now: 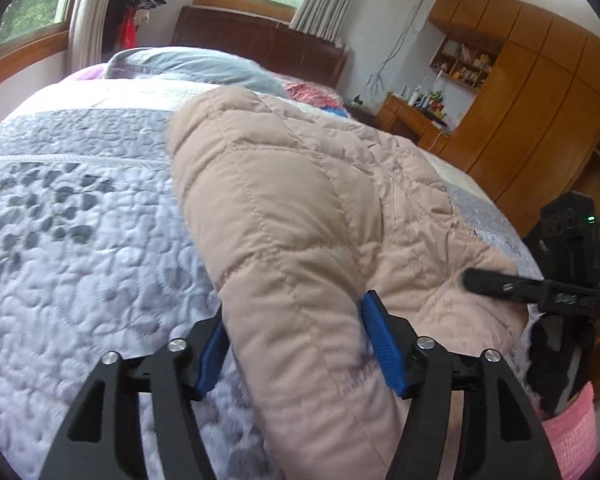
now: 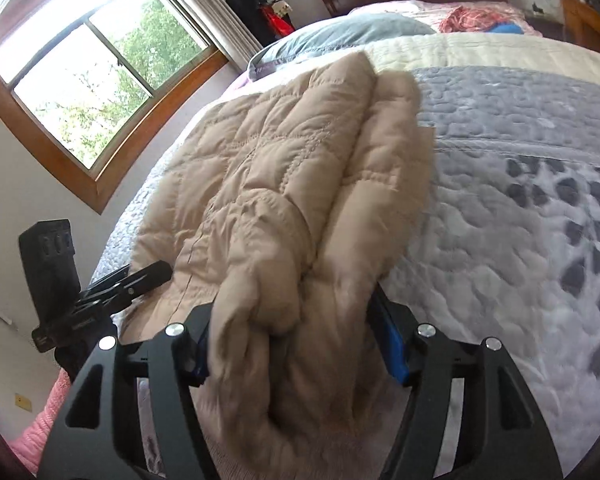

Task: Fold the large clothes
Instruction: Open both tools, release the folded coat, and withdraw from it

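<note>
A beige quilted puffer coat (image 1: pixel 300 184) lies lengthwise on the bed, partly folded. My left gripper (image 1: pixel 296 340) has its blue-padded fingers on both sides of a thick fold at the coat's near edge, closed on it. My right gripper (image 2: pixel 300 340) grips a bunched fold of the same coat (image 2: pixel 284 184) at its near end, with a sleeve lying on top. The right gripper also shows at the right edge of the left wrist view (image 1: pixel 532 288). The left gripper shows at the left of the right wrist view (image 2: pixel 112 284).
The coat lies on a grey and lilac quilted bedspread (image 1: pixel 80 216). A grey pillow (image 1: pixel 188 64) and dark headboard (image 1: pixel 260 40) are at the far end. Wooden cupboards (image 1: pixel 540 92) stand on one side, a window (image 2: pixel 92 80) on the other.
</note>
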`<move>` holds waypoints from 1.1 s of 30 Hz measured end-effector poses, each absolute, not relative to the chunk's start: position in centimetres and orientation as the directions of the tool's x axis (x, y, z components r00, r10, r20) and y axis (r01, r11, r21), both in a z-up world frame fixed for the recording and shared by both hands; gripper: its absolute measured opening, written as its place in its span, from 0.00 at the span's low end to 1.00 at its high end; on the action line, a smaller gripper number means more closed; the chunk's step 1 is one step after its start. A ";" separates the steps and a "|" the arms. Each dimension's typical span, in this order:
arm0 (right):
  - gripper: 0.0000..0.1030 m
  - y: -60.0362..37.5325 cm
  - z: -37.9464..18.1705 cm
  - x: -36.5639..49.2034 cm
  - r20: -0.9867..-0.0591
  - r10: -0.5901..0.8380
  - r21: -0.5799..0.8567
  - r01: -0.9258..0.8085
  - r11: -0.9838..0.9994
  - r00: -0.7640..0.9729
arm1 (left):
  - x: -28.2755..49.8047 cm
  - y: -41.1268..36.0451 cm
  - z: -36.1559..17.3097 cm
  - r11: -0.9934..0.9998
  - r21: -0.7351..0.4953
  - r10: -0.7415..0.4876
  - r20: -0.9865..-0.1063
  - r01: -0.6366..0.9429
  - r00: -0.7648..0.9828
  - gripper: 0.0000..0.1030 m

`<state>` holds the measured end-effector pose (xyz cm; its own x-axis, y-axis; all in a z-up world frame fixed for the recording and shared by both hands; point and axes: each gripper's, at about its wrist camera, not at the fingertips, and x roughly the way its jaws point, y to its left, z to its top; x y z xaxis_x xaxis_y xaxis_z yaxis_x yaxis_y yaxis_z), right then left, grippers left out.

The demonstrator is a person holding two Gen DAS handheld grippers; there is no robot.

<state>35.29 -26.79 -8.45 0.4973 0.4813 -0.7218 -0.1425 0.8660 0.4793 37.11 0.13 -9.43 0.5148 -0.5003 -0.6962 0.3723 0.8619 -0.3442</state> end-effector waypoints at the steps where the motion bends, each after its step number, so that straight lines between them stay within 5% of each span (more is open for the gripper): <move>1: 0.68 -27.0 -7.9 34.6 -0.723 0.477 0.478 -0.137 0.868 0.499 | 36.2 0.5 -8.9 0.870 -0.330 -0.486 -0.696 0.365 0.529 0.66; 13: 0.63 -28.0 -7.6 29.7 -0.777 0.360 0.373 -0.083 0.924 0.516 | 28.9 1.4 -8.0 0.918 -0.113 -0.341 -0.715 0.381 0.611 0.69; 25: 0.64 -28.6 -10.1 31.1 -0.799 0.384 0.424 -0.020 0.905 0.463 | 30.4 2.0 -10.2 0.922 -0.181 -0.351 -0.766 0.342 0.539 0.69; 28: 0.78 -27.9 -7.9 29.4 -0.806 0.309 0.353 -0.010 0.936 0.505 | 29.3 2.6 -8.8 0.935 -0.176 -0.326 -0.771 0.308 0.548 0.69; 33: 0.94 -25.1 -3.9 25.1 -0.790 0.207 0.230 -0.034 0.973 0.578 | 25.7 3.5 -6.3 0.957 -0.115 -0.256 -0.760 0.265 0.597 0.89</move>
<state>25.11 -25.14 -3.91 0.5776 0.2068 -0.7897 -0.0341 0.9726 0.2298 25.69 3.52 -6.26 0.5972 -0.2561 -0.7601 0.2648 0.9575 -0.1145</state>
